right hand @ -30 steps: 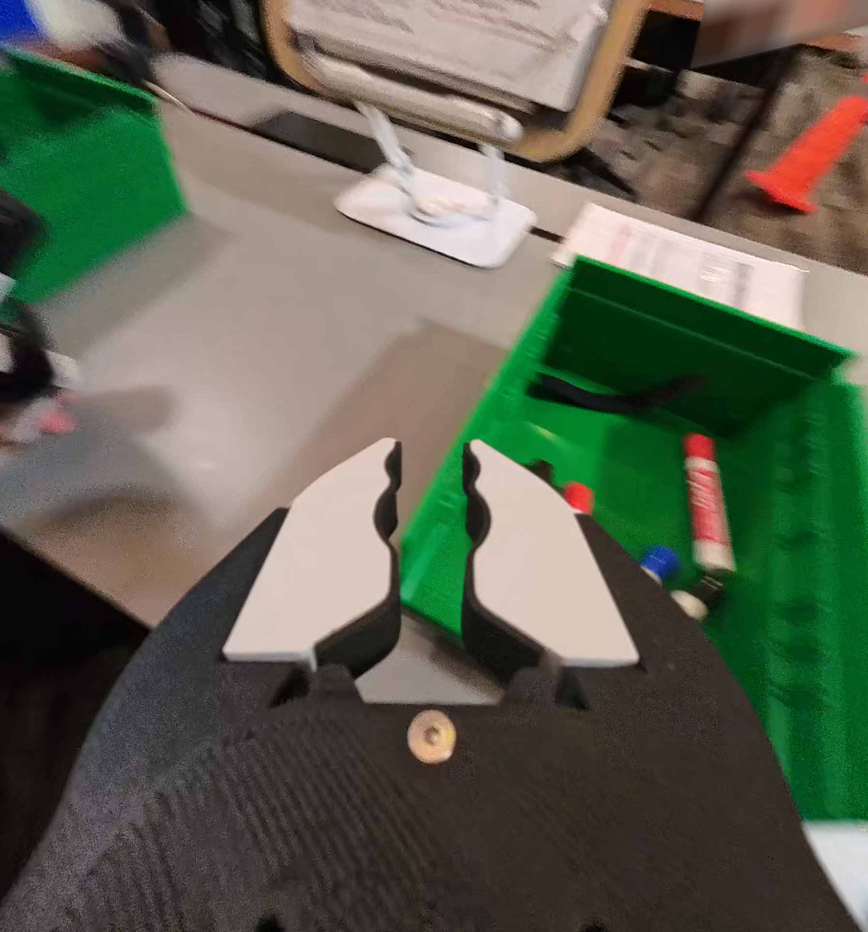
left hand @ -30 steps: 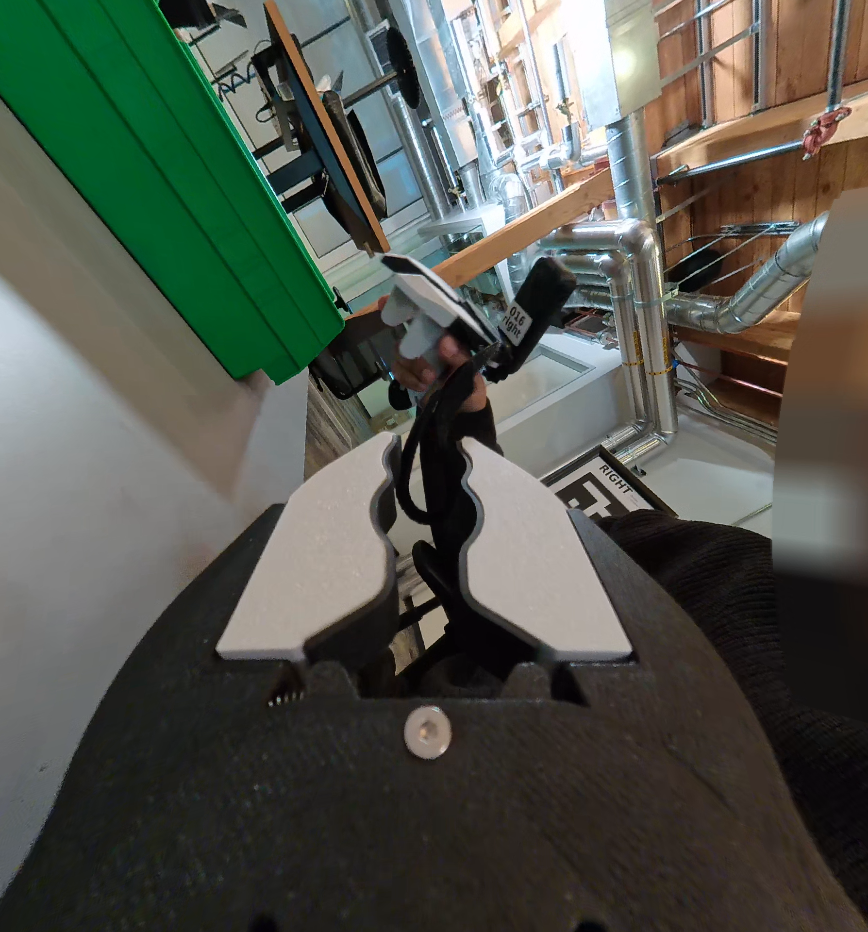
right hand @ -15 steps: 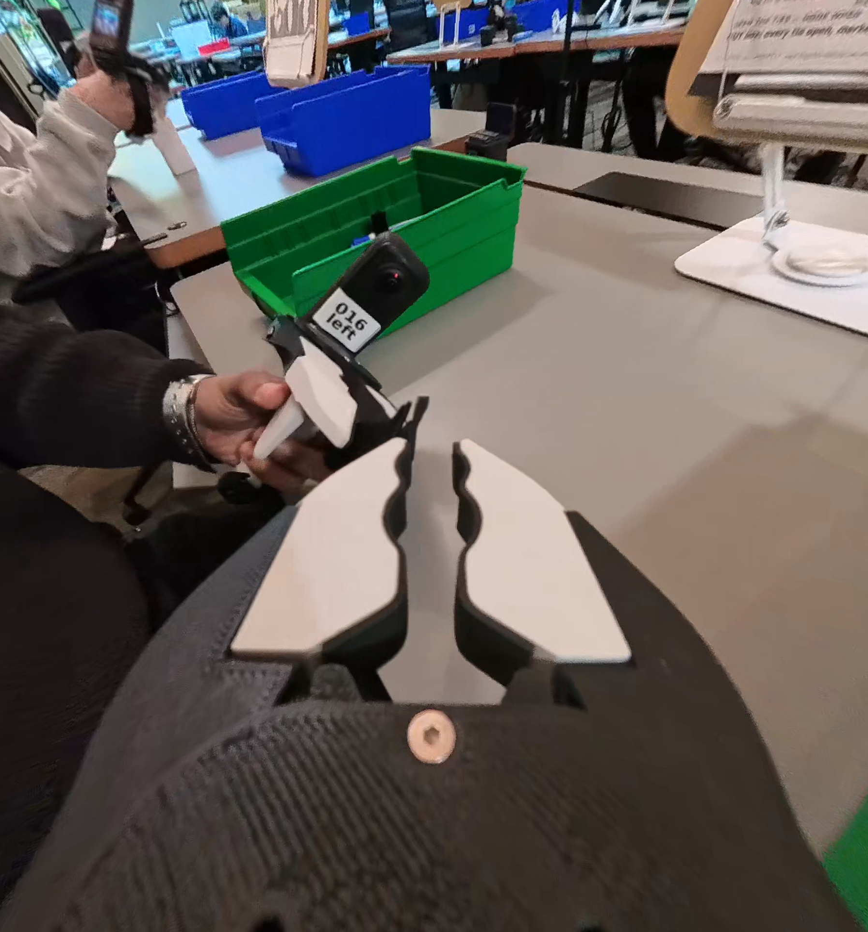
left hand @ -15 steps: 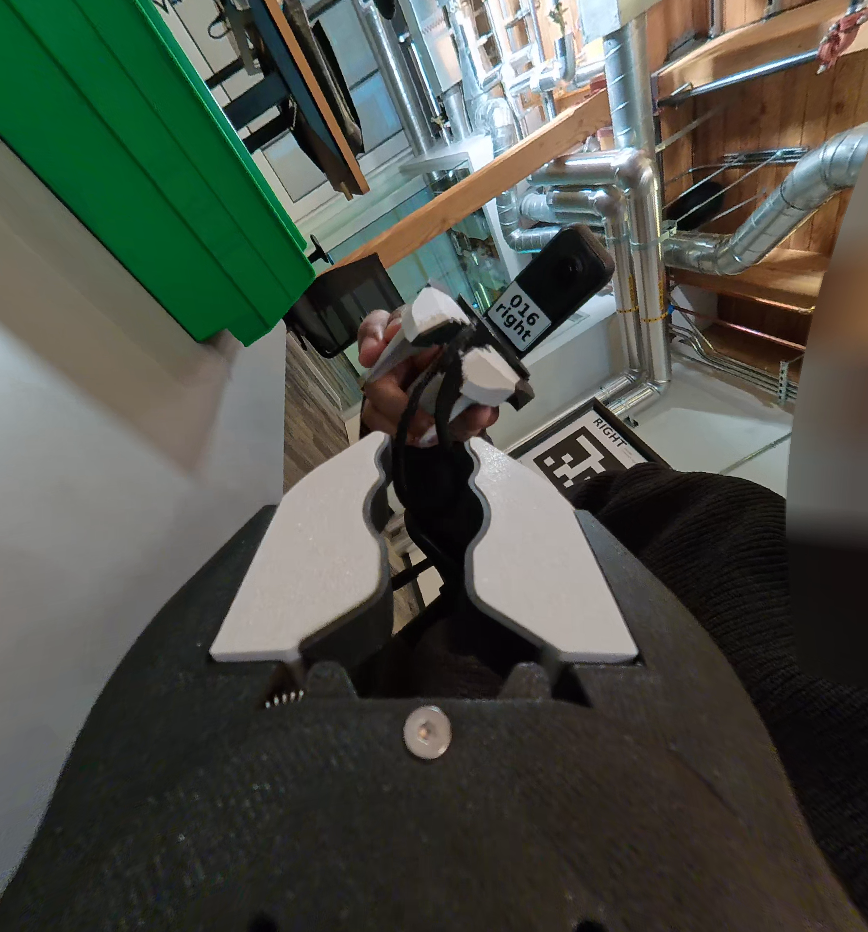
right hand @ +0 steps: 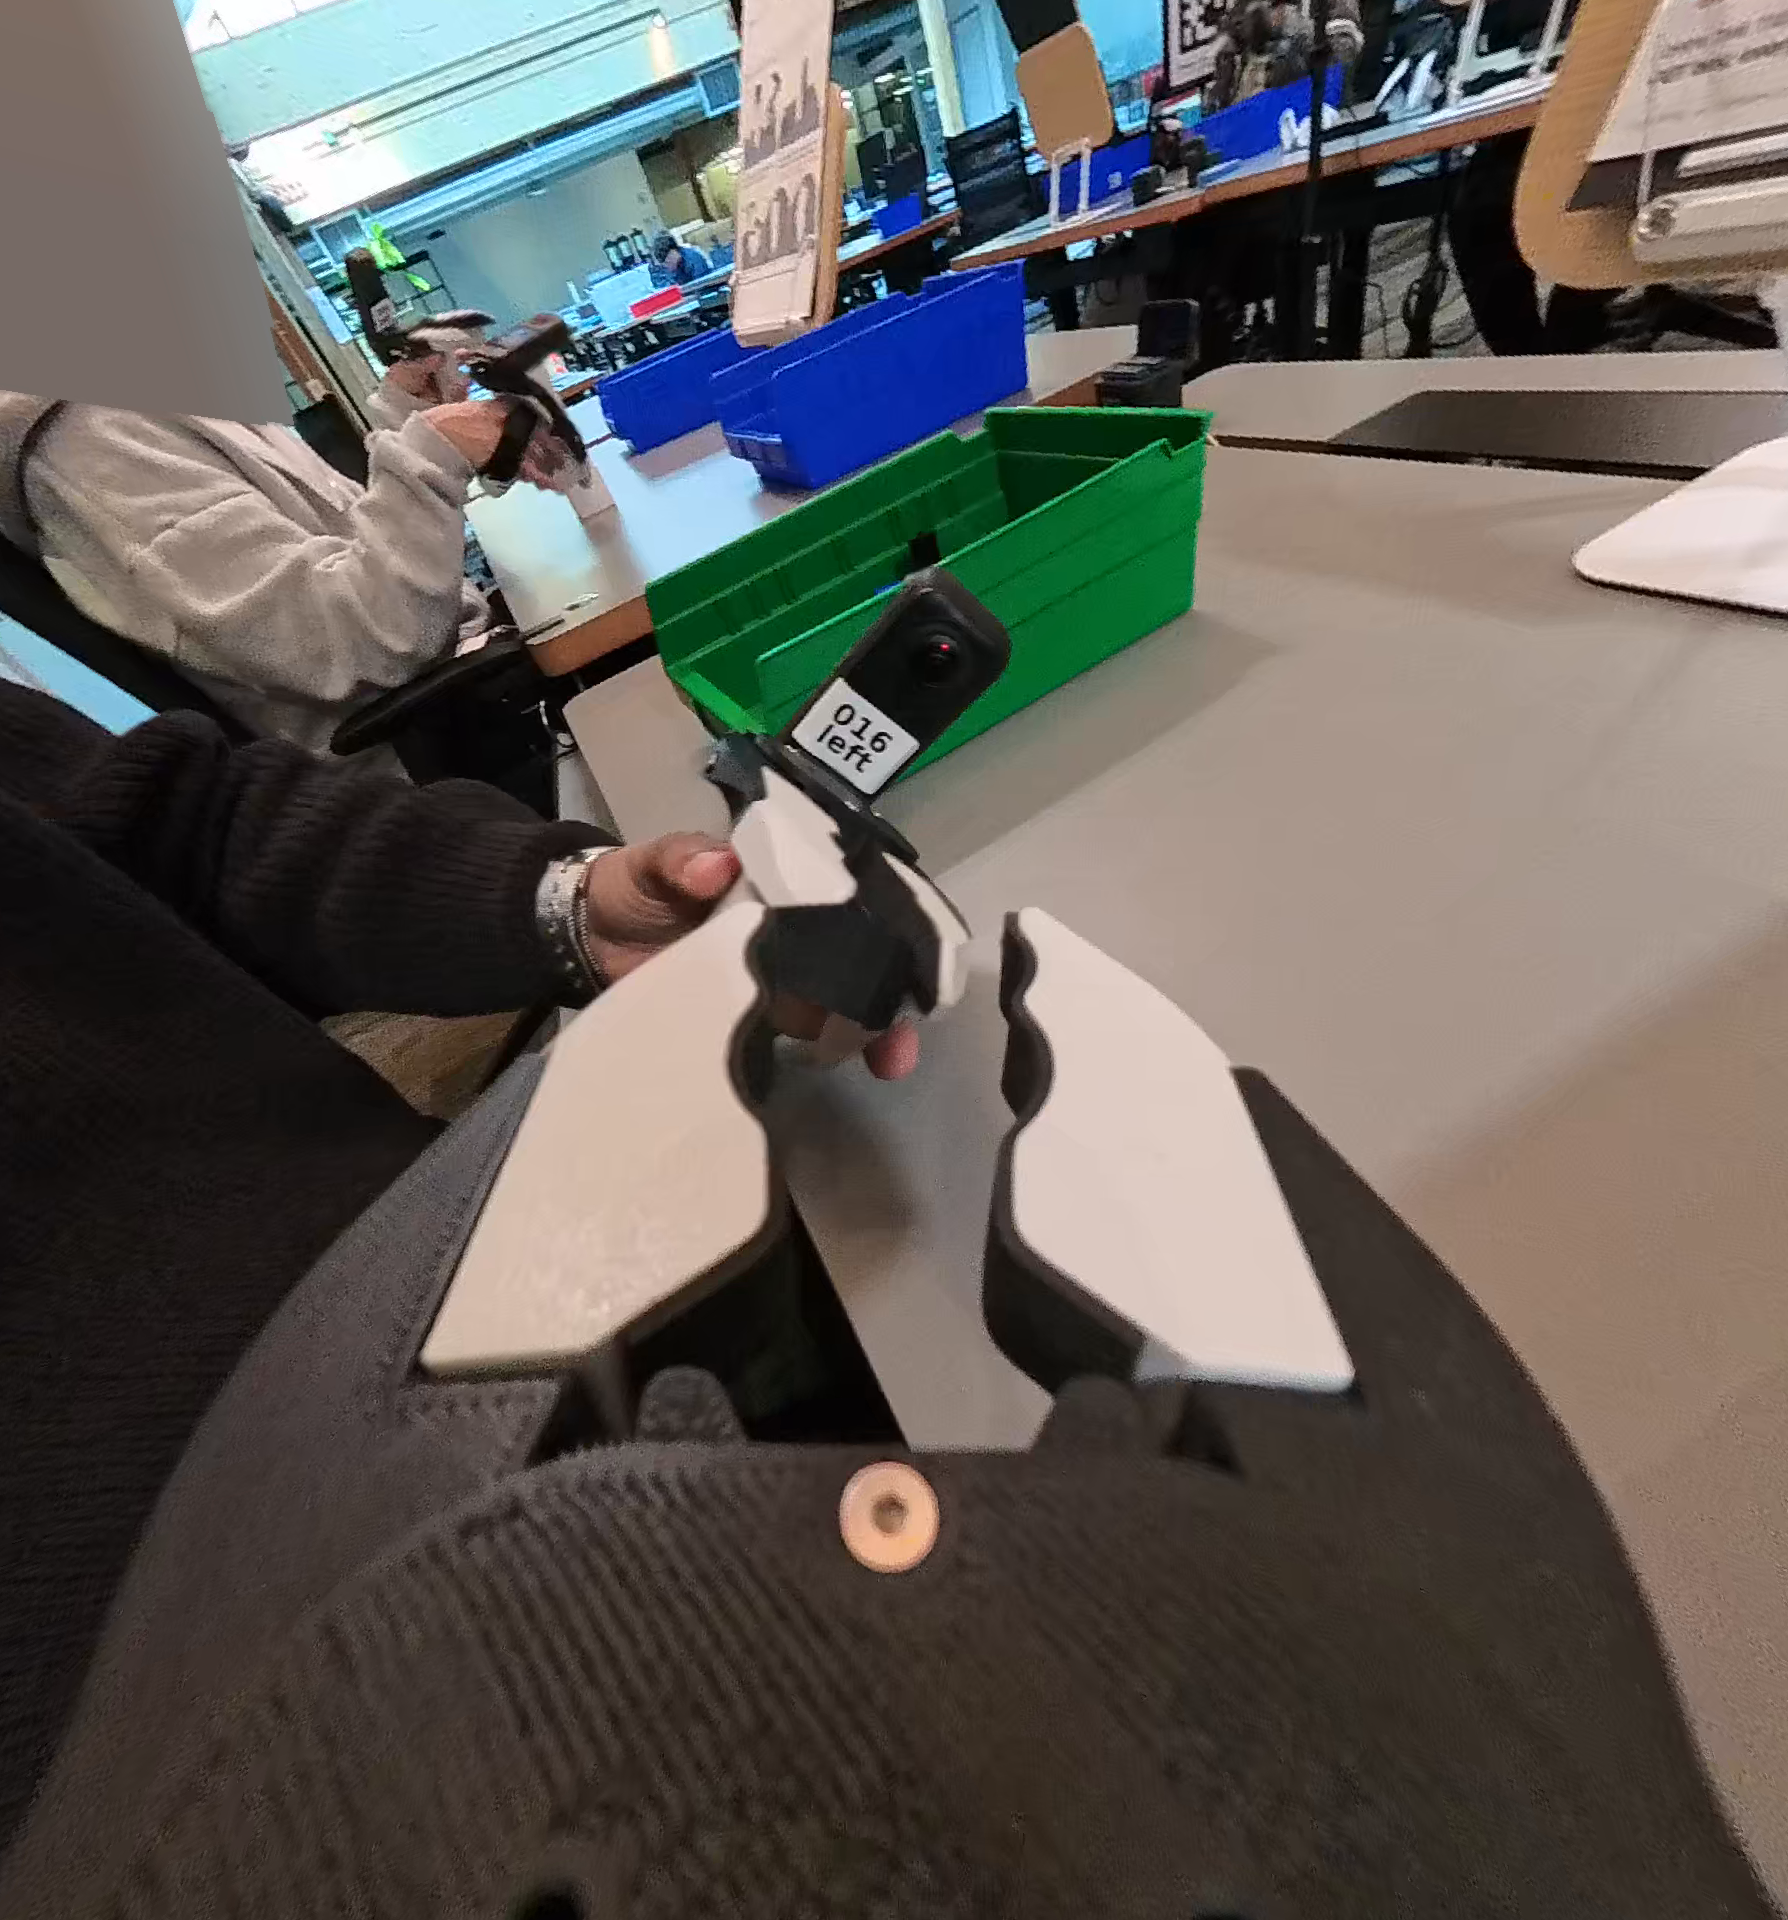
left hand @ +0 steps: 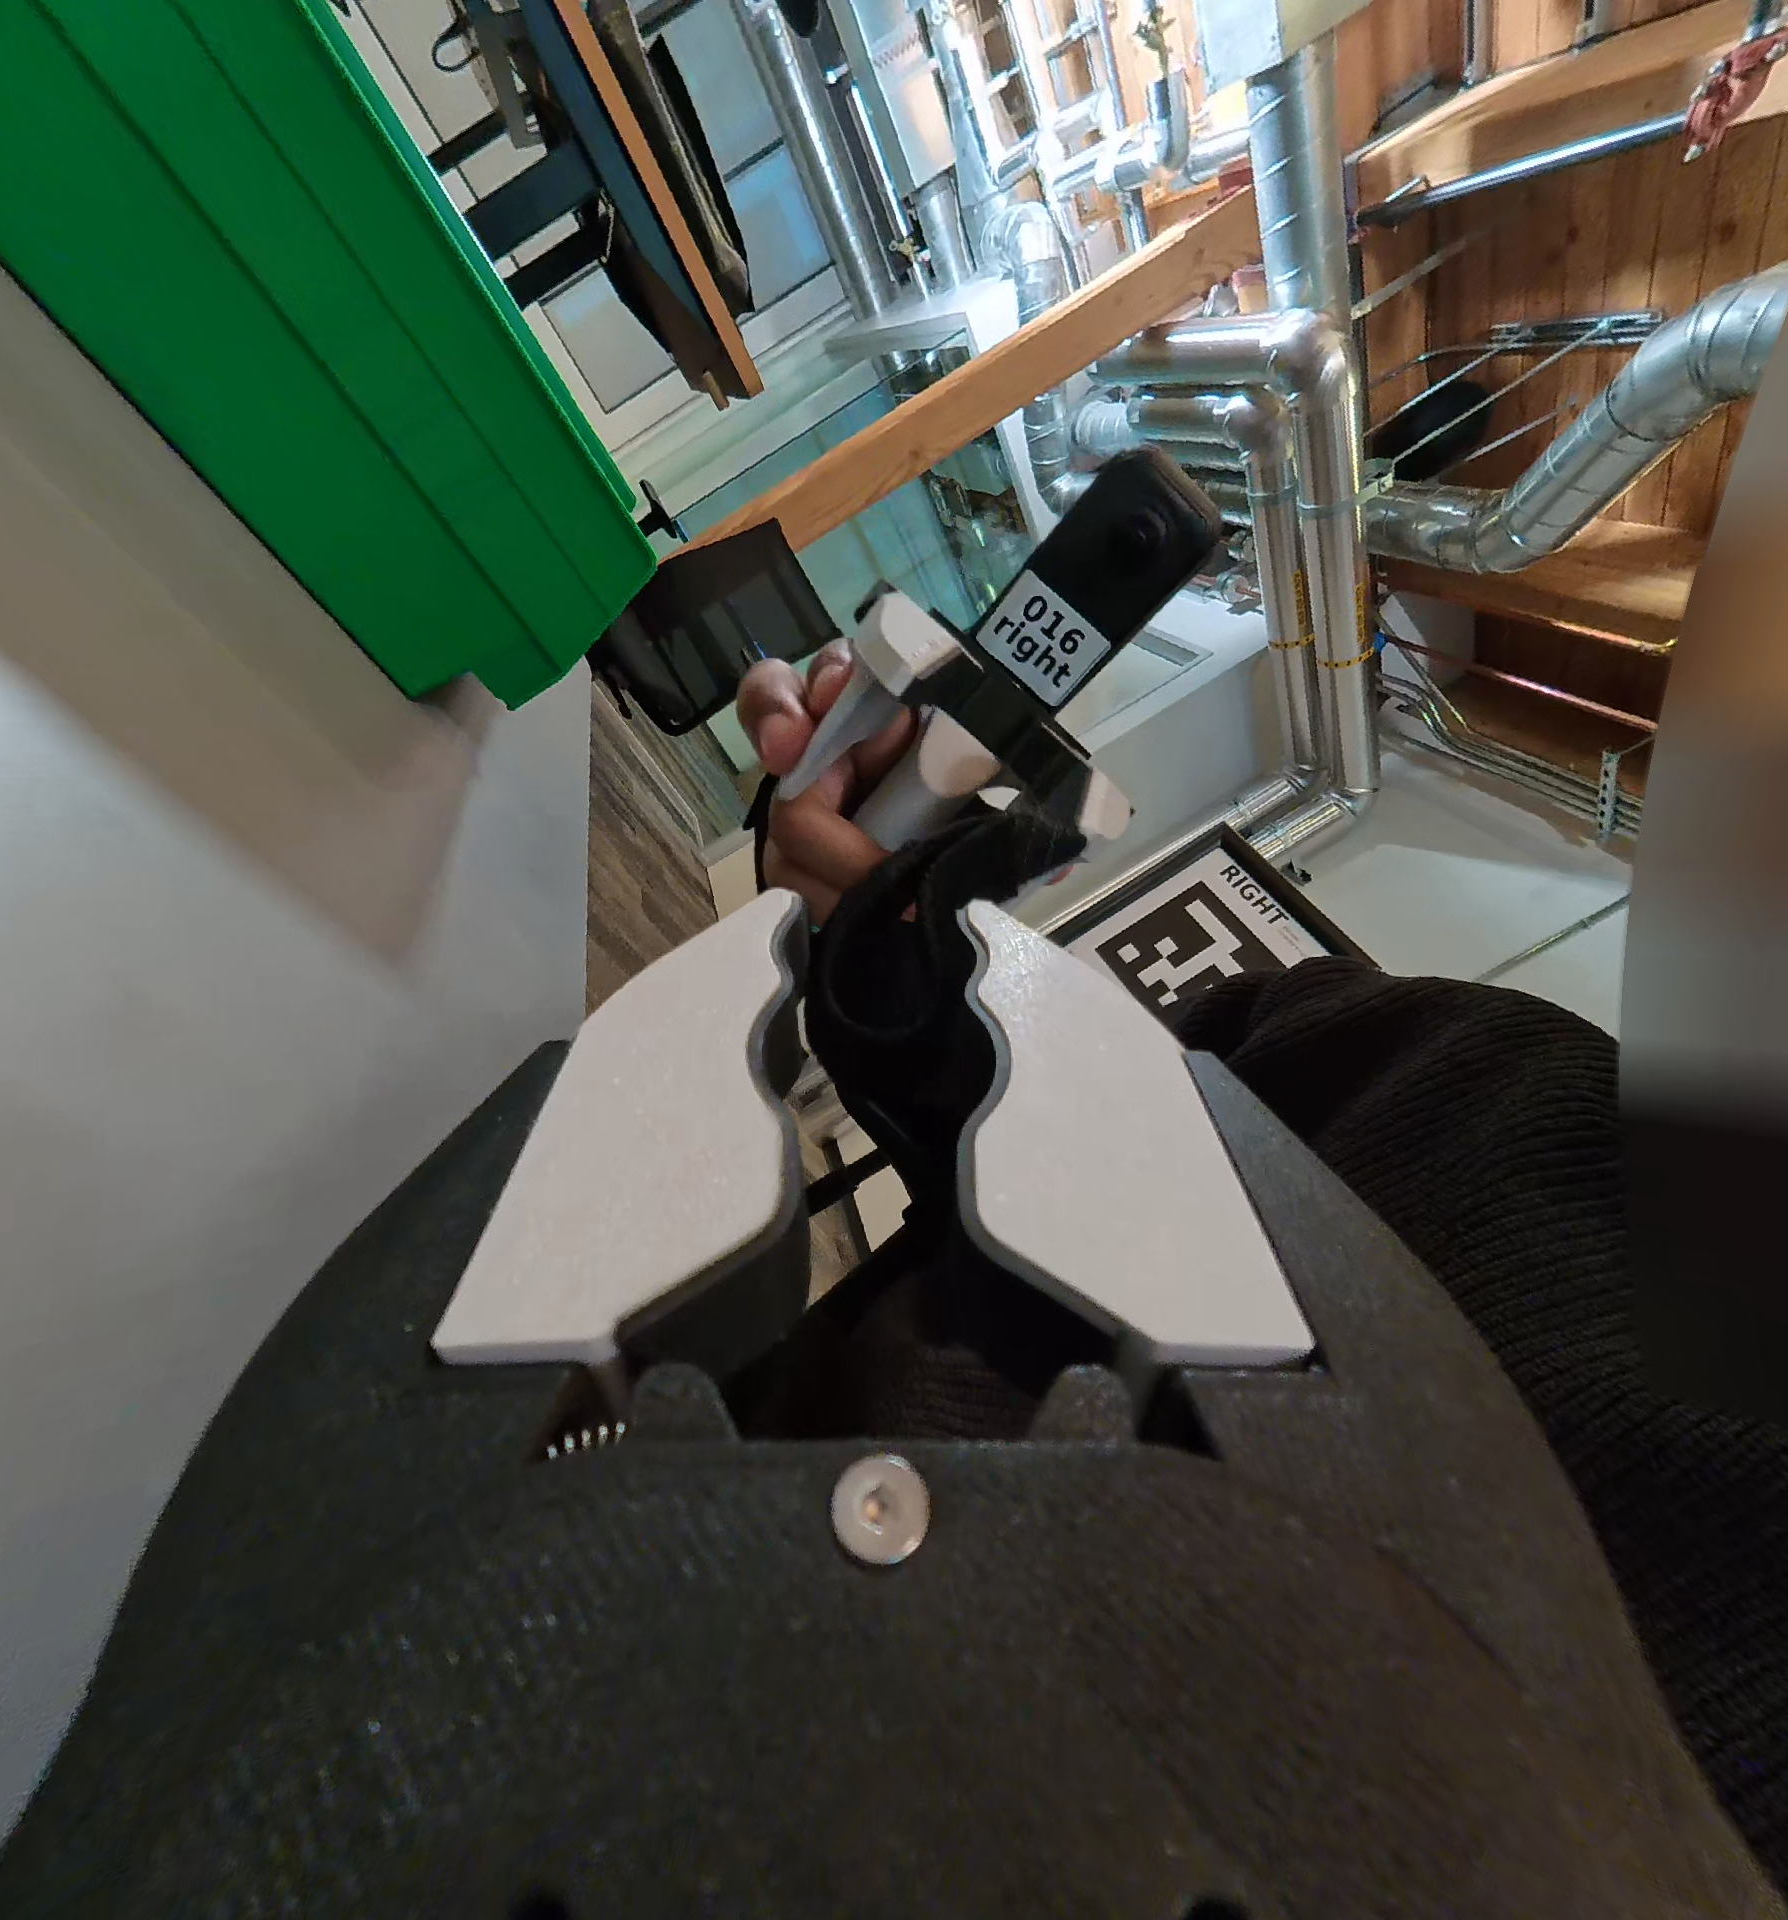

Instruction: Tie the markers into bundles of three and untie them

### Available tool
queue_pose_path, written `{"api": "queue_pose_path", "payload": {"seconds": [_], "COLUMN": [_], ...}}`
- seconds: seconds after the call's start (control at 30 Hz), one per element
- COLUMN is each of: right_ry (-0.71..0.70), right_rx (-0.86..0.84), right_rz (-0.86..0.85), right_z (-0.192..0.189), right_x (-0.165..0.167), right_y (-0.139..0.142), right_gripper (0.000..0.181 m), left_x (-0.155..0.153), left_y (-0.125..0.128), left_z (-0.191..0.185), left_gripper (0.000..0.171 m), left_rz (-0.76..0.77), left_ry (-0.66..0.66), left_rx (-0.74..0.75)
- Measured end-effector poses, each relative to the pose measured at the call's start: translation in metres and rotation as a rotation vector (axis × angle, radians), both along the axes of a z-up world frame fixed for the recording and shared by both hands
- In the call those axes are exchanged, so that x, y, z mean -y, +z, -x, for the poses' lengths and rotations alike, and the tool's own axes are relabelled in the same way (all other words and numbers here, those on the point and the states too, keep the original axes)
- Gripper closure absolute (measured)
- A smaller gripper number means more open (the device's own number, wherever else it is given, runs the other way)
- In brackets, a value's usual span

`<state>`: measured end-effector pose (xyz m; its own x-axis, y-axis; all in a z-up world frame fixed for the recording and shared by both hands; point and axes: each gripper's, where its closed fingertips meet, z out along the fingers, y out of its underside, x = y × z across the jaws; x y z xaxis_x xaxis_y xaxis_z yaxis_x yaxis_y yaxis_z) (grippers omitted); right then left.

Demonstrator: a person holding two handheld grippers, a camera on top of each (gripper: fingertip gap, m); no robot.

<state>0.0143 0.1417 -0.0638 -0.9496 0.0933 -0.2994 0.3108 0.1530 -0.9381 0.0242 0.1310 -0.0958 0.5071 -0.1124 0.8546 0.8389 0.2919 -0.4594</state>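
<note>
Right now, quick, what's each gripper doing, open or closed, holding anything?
Left gripper: open, nothing between its fingers.
Right gripper: open, holding nothing, above the grey table.

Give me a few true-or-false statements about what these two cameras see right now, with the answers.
1. The right gripper has its jaws apart with nothing between them. True.
2. The green bin sits on the grey table. True.
3. The left gripper clamps a red marker. False: it holds nothing.
4. The blue bins stand on the same table as the green bin. False: they are on a table behind.
</note>
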Motion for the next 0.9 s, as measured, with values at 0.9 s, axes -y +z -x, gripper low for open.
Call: {"api": "queue_pose_path", "payload": {"seconds": [0.9], "right_ry": [-0.154], "right_rx": [0.012], "right_rz": [-0.086], "right_z": [0.031], "right_x": [-0.012], "right_y": [-0.016], "right_gripper": [0.179], "left_x": [0.014], "left_y": [0.002], "left_z": [0.014], "left_gripper": [0.109], "left_rz": [-0.011], "left_ry": [0.110], "left_rx": [-0.002]}}
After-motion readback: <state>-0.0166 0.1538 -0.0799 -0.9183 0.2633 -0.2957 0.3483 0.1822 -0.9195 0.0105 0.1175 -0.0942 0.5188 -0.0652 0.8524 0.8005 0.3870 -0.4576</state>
